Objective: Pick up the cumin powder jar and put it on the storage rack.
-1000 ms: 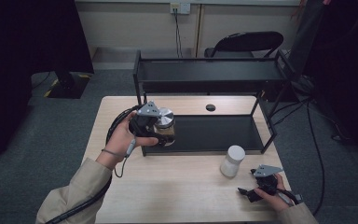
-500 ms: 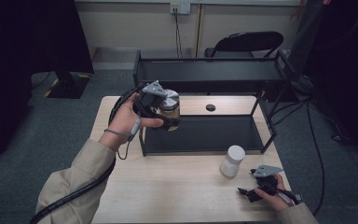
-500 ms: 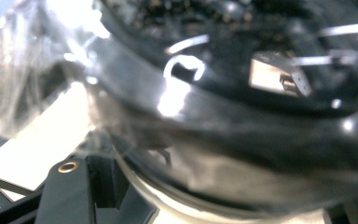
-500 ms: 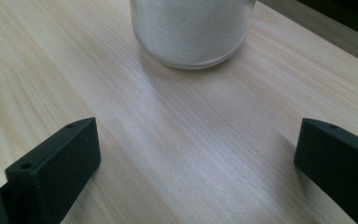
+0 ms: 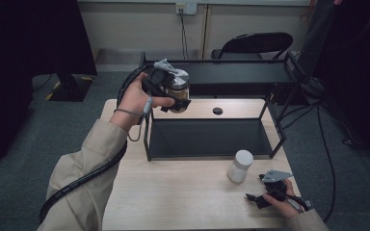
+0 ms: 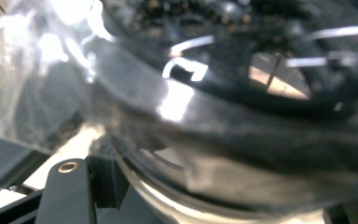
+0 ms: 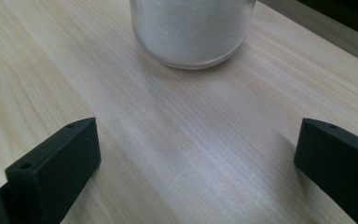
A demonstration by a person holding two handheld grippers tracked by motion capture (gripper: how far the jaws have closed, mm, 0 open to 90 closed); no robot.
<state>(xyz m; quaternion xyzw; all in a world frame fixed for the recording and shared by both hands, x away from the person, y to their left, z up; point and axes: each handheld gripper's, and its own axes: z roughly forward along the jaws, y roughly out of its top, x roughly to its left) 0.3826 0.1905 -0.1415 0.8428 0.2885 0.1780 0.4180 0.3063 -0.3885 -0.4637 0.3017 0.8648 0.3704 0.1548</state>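
Lifted since the earlier frames, the left gripper [image 5: 176, 94] had carried its glass jar [image 5: 179, 90] from low beside the black wire shelf rack [image 5: 212, 139] up to the level of the rack's top tier, at about ten o'clock from the table's centre. Its jaws were clamped on the jar, which hung clear of the table; in the left gripper view the glass [image 6: 177, 93] sat blurred right against the lens, dark contents inside.

Across the pale wooden table [image 5: 183, 202], the rack stood open at the middle, with a small round black hole [image 5: 217, 110] in the tabletop behind it. At about four o'clock a white-filled jar [image 5: 240, 166] stood upright on the wood, just in front of the rack. Near it, at five o'clock, the right gripper [image 5: 265, 192] rested in place, jaws spread wide with nothing between them, pointing at that jar [image 7: 191, 28].

Grey carpet surrounded the table; a black chair [image 5: 253, 45] stood behind the rack by a cream wall with a socket [image 5: 185, 8].
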